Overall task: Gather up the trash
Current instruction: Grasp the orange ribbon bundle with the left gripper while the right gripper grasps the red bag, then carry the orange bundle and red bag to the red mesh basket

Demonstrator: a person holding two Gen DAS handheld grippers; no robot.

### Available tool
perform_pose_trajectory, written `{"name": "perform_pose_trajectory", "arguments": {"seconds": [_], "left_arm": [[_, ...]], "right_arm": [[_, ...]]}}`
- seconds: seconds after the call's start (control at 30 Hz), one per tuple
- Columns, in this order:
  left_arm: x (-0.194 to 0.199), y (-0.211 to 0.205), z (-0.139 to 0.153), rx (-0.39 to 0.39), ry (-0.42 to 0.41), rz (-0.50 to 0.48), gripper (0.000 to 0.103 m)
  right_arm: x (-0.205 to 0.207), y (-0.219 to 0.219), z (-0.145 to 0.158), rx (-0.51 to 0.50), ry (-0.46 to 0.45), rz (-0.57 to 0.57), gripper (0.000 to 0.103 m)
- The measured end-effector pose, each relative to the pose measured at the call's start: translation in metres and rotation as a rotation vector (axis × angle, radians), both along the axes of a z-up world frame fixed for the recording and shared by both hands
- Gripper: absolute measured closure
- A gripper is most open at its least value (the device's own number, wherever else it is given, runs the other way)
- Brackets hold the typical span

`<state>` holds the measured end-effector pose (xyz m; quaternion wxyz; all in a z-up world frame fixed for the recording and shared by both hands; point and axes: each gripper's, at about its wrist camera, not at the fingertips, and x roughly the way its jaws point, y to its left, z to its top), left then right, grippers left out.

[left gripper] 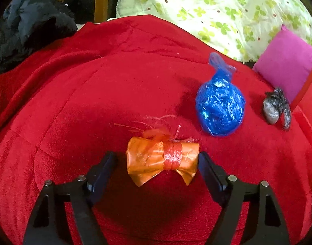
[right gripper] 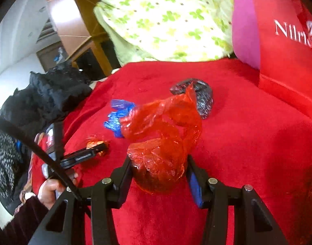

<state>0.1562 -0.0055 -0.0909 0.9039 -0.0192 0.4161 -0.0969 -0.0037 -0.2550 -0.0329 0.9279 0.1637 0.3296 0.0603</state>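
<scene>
Left wrist view: the left gripper [left gripper: 157, 157] is seen with its jaws apart around an orange wrapper [left gripper: 162, 159] tied at the waist with red string. The right finger is touching or nearly touching the wrapper's right end, while a clear gap is left at the left finger, so the wrapper is not clamped; it lies on the red blanket [left gripper: 94, 102]. Farther off to the right a knotted blue bag [left gripper: 220, 106] is seen resting on the blanket, and right of it, well apart, a crumpled silver wad [left gripper: 277, 108]. Beyond the wad a pink cushion [left gripper: 286, 65] is propped at the far right. A green-patterned cloth [left gripper: 217, 12] is spread along the far side, and a black garment [left gripper: 29, 24] is heaped at the far left.

Right wrist view: the right gripper [right gripper: 159, 167] is clenched on a red bag [right gripper: 160, 143], its round body pressed between both pads and its loose neck fluttering above. Behind the neck the silver wad [right gripper: 203, 98] and part of the blue bag [right gripper: 118, 116] are glimpsed on the blanket. At the left the left gripper [right gripper: 94, 149] is seen by the orange wrapper [right gripper: 93, 143], held by a hand [right gripper: 52, 189]. A red panel with white lettering [right gripper: 288, 40] is seen at the far right.
</scene>
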Motion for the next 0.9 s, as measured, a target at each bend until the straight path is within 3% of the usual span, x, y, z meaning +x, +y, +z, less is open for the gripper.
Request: {"name": "perform_pose_trajectory", "arguments": {"seconds": [0.17, 0.43, 0.7, 0.9], "left_arm": [[-0.002, -0.004, -0.001, 0.035, -0.012, 0.002, 0.036], [-0.02, -0.01, 0.016, 0.045, -0.071, 0.004, 0.037], [-0.089, -0.027, 0.053, 0.017, -0.208, -0.063, 0.037], [-0.135, -0.054, 0.07, -0.026, -0.226, -0.114, 0.037]], "right_arm": [[-0.014, 0.012, 0.011, -0.016, -0.066, 0.059, 0.051], [-0.041, 0.013, 0.036, -0.075, -0.188, 0.073, 0.051], [-0.076, -0.01, 0.065, -0.088, -0.293, 0.028, 0.051], [-0.103, -0.041, 0.08, -0.071, -0.349, -0.031, 0.051]]}}
